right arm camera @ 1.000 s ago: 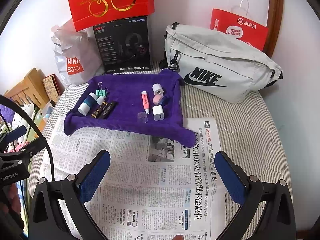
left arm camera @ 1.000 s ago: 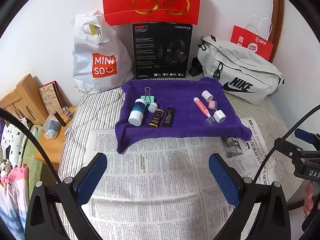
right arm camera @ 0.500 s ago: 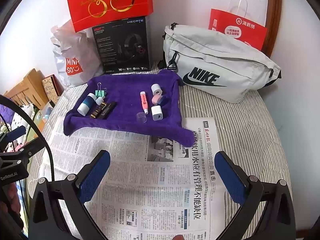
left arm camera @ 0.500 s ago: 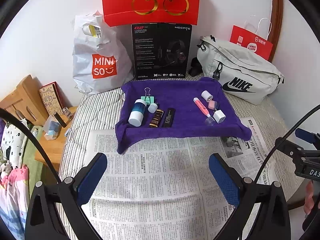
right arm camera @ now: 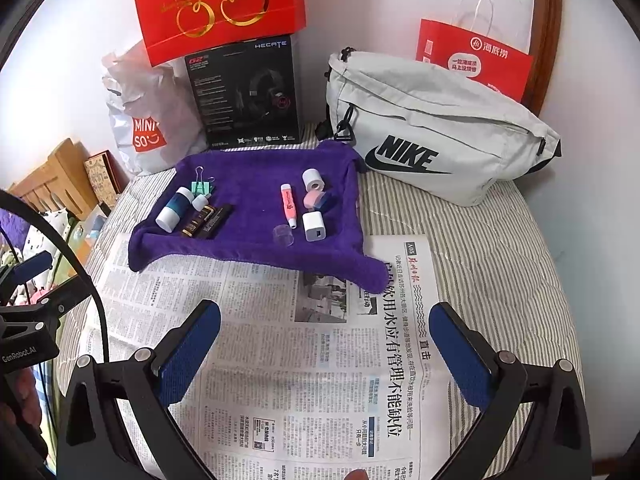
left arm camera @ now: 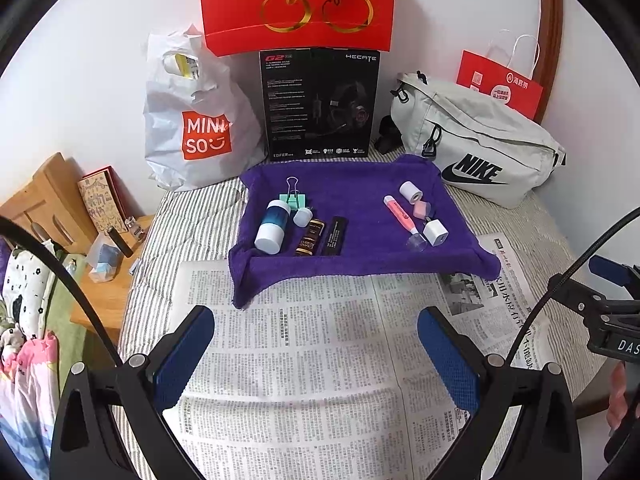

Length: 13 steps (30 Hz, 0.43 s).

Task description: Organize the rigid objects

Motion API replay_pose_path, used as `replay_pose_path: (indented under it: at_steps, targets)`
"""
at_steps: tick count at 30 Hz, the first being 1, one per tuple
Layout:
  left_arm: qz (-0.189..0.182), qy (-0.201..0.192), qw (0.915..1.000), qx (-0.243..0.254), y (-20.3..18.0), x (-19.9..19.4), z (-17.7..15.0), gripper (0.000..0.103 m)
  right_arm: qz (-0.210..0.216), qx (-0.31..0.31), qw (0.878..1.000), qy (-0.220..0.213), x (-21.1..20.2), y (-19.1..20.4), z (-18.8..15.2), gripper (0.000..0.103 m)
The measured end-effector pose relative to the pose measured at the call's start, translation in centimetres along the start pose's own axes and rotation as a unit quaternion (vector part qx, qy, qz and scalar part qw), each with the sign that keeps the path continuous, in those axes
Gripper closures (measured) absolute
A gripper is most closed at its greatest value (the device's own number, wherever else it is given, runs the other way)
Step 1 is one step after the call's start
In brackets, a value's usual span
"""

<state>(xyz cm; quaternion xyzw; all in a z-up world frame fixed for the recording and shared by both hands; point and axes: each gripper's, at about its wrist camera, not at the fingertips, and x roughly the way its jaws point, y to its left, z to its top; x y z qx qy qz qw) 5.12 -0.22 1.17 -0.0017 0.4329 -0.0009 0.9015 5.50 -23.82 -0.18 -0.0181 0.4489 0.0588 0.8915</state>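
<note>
A purple cloth (left arm camera: 360, 192) (right arm camera: 248, 184) lies on the bed with small rigid objects on it. On its left are a blue-and-white bottle (left arm camera: 273, 224) (right arm camera: 174, 209), a green binder clip (left arm camera: 294, 199), a small white bottle (left arm camera: 303, 216) and two dark tubes (left arm camera: 322, 236) (right arm camera: 206, 221). On its right are a pink marker (left arm camera: 400, 214) (right arm camera: 289, 208), a white roll (left arm camera: 410, 191) (right arm camera: 313, 179), a pink eraser (left arm camera: 422, 209) and a white charger cube (left arm camera: 435, 232) (right arm camera: 314, 225). My left gripper (left arm camera: 316, 354) and right gripper (right arm camera: 326, 350) are open and empty, hovering over the newspaper in front of the cloth.
Newspaper (left arm camera: 304, 360) (right arm camera: 320, 360) covers the striped bed. Behind the cloth stand a Miniso bag (left arm camera: 196, 128), a black headset box (left arm camera: 320, 104), a red gift bag (left arm camera: 296, 0), a grey Nike bag (right arm camera: 436, 132) and a red paper bag (right arm camera: 476, 56). A wooden nightstand (left arm camera: 100, 256) is at left.
Both grippers have drifted slightly; the scene shifted a little in both views. No object has moved and both grippers stay open.
</note>
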Motion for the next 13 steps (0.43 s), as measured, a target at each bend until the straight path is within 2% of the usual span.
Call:
replay_pose_path:
  at_steps: [13]
  targets:
    - [-0.007,0.000,1.0000,-0.007,0.23,0.10,-0.05,0.000,-0.003,-0.003,1.000,0.001,-0.05,0.10,-0.01,0.000]
